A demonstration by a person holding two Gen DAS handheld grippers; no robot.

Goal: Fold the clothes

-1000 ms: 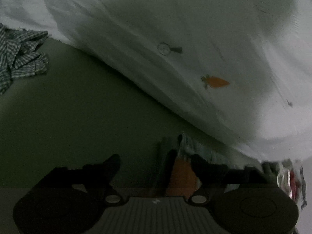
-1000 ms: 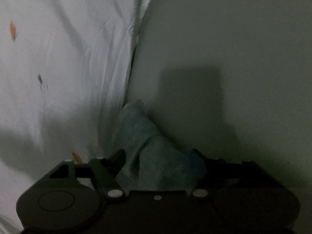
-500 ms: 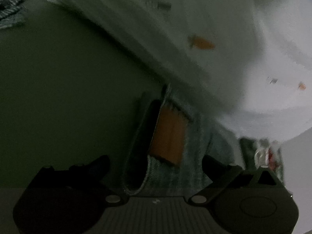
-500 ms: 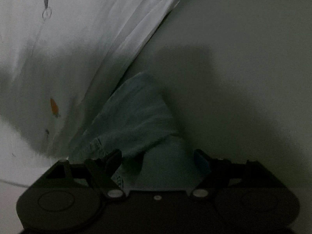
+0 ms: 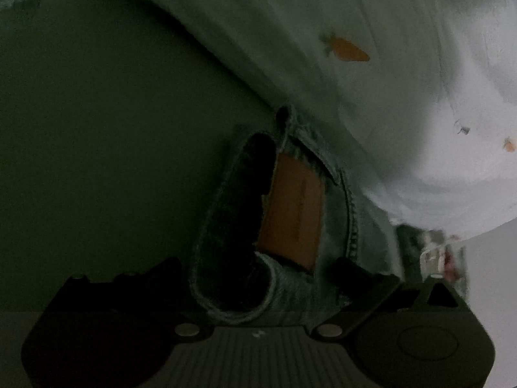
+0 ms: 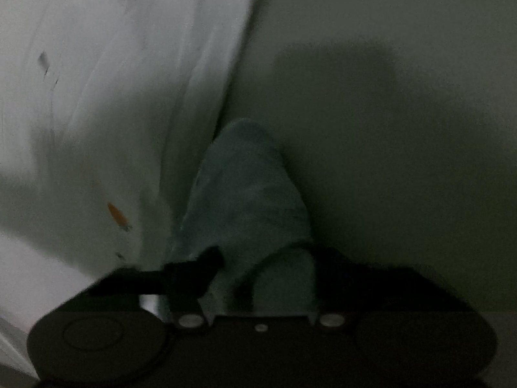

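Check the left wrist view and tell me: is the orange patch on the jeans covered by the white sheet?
No: the orange patch lies bare on the jeans, below the sheet's edge.

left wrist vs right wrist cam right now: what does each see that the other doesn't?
Left wrist only: the jeans waistband end, gaping open, with an orange-brown patch; the left hand-held gripper wide open around it, pads not pressing.

Right wrist only: a bunched fold of the same denim; the right hand-held gripper, jaws just closing, denim between them and the pads look pressed on it.

Both: white carrot-print sheet beside the denim and the dull green surface.
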